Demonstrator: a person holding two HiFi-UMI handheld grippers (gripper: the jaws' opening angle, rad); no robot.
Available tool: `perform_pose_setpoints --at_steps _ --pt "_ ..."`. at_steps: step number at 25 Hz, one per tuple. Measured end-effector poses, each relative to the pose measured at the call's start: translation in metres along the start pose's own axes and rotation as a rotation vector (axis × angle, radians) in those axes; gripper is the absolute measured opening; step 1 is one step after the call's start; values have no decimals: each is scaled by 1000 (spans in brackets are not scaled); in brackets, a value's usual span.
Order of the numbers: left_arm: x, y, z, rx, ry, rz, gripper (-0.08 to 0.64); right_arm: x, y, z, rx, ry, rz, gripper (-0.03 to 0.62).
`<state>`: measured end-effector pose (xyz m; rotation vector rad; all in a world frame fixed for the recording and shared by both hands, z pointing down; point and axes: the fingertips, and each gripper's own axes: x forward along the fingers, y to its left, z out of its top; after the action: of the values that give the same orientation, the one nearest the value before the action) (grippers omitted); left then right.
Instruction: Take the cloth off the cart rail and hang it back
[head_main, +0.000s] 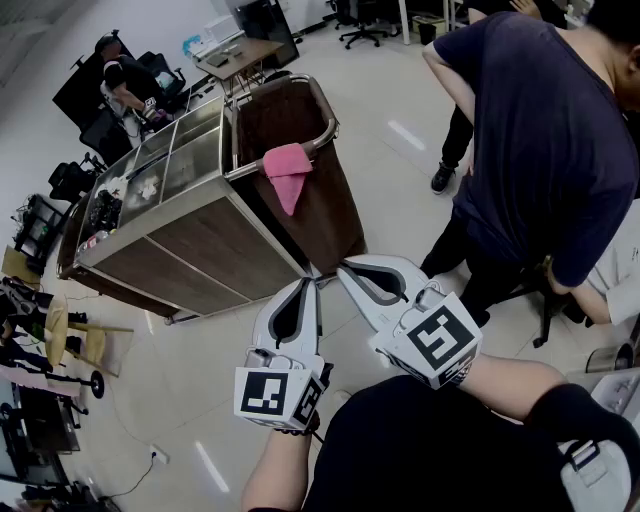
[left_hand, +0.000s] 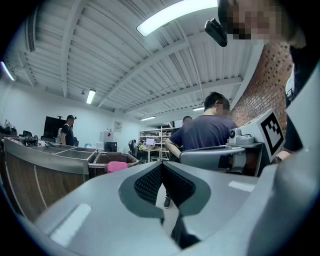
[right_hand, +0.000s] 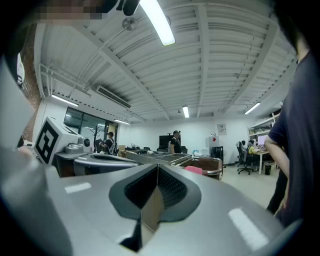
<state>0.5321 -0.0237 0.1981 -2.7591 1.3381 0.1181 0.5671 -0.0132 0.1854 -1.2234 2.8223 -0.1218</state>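
Bright ceiling strips (left_hand: 172, 17); fisheye-warped, dark corners.

The cloth (head_main: 287, 172) is pink, the cart (head_main: 225, 245) brown, its rail (head_main: 333, 125) silver.

Head view count:
- 1 cart (head_main: 200, 240)
- 1 pink cloth (head_main: 287, 172)
- 2 grippers: left gripper (head_main: 311, 284), right gripper (head_main: 343, 269)
- 2 marker cubes, one per gripper: left cube (head_main: 275, 395), right cube (head_main: 437, 340)
- 3 bystanders: person at the cart's far end (head_main: 125, 80), person in a navy shirt (head_main: 540, 130), third person (head_main: 458, 138) partly hidden behind that one

Left gripper view adds 1 dark wall screen (left_hand: 52, 125). Ceiling strip lights there: at least 4, and the far ones are too small to count exactly.
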Motion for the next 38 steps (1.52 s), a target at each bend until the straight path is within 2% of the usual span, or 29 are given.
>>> perform_pose_setpoints --at_steps 10,11,14,18,22,26,31,38 --pt "1 -1 0 6 16 21 3 0 -3 -3 19 13 13 9" --pt "0 2 -2 4 19 22 3 2 -3 -4 5 6 15 9" --pt "-1 11 -8 -3 25 19 3 14 -7 -9 -117 -53 26 12" --pt "-2 28 -11 -10 24 8 3 30 -4 -16 -133 -35 18 31" --pt "-4 47 -10 -6 21 -16 3 48 4 -21 -85 9 -19 49" --pt "-5 80 -13 -9 24 -39 3 82 8 -31 -134 9 -50 61" --pt "-4 126 -30 -20 35 -73 3 126 4 -53 -127 55 -109 78" --pt "-2 162 -54 -36 64 -102 3 162 -10 -87 -78 117 -184 114"
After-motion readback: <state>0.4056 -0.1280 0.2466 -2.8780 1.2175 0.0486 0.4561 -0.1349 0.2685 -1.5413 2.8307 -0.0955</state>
